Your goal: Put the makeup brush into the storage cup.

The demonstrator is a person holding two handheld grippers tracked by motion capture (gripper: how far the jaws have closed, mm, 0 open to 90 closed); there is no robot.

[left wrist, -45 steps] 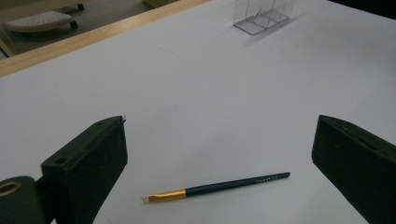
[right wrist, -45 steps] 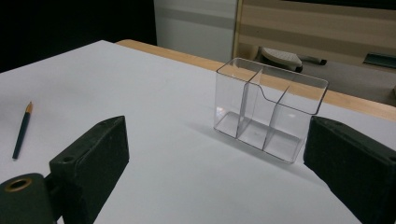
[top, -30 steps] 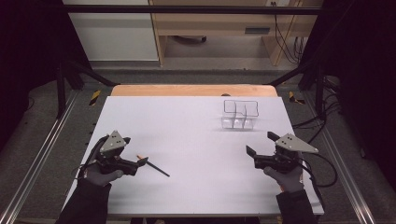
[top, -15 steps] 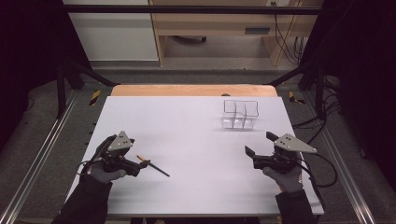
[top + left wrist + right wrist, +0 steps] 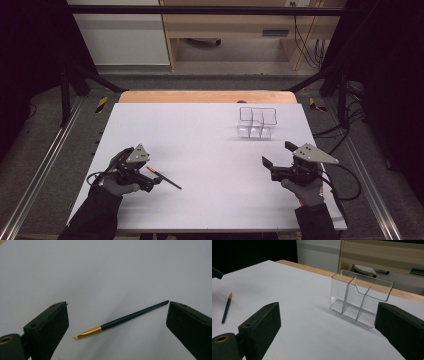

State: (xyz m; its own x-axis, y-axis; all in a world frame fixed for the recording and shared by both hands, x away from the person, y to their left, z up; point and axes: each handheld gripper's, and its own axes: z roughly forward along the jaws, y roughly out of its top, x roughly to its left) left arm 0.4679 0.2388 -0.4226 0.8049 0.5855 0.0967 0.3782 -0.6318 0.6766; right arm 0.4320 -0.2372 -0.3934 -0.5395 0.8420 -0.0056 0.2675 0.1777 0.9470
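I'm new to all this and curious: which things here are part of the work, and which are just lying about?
In use:
thin dark brush with gold ferrule
left tongs, open around it
clear plastic divided organiser

Lying about:
right tongs, open, idle
wooden cabinet beyond the white table

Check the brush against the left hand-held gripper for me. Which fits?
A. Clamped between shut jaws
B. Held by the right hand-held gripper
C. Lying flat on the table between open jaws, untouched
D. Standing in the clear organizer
C: in the left gripper view the brush lies flat on the white table, and the left hand-held gripper has its jaws spread wide to either side of it, neither one touching it.
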